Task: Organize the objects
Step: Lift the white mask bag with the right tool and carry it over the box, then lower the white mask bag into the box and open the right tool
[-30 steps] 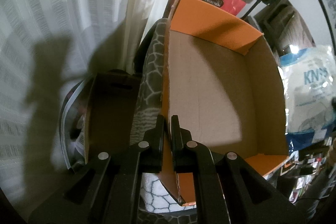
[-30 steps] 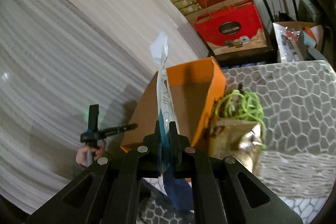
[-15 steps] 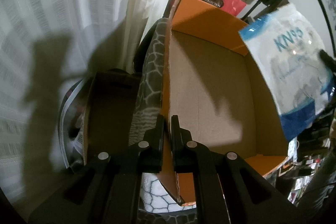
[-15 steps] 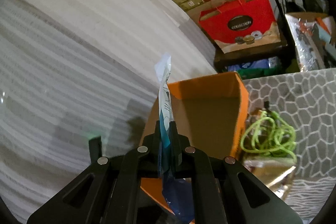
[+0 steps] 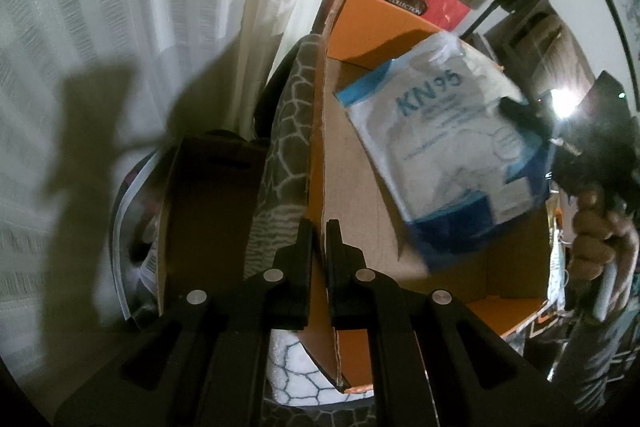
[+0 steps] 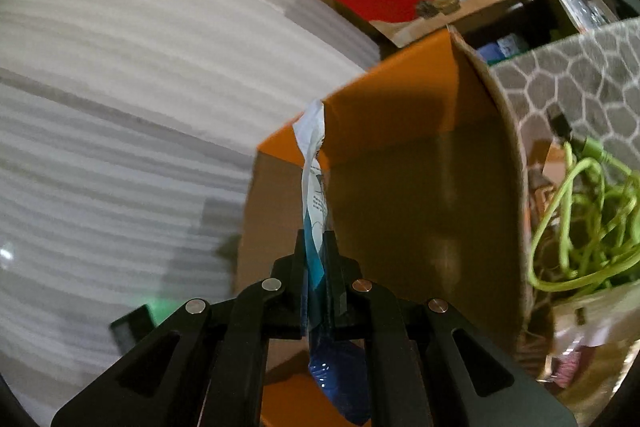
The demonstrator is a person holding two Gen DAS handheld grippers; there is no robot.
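Over the open orange cardboard box [image 5: 440,227], the KN95 mask packet [image 5: 448,151] hangs light and floppy at two o'clock, right gripper [image 6: 316,247] clenched on its blue edge; left gripper [image 5: 318,235] pinches the box wall.

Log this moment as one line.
left gripper: shut on orange box wall | right gripper: shut on KN95 mask pack | pack over box opening
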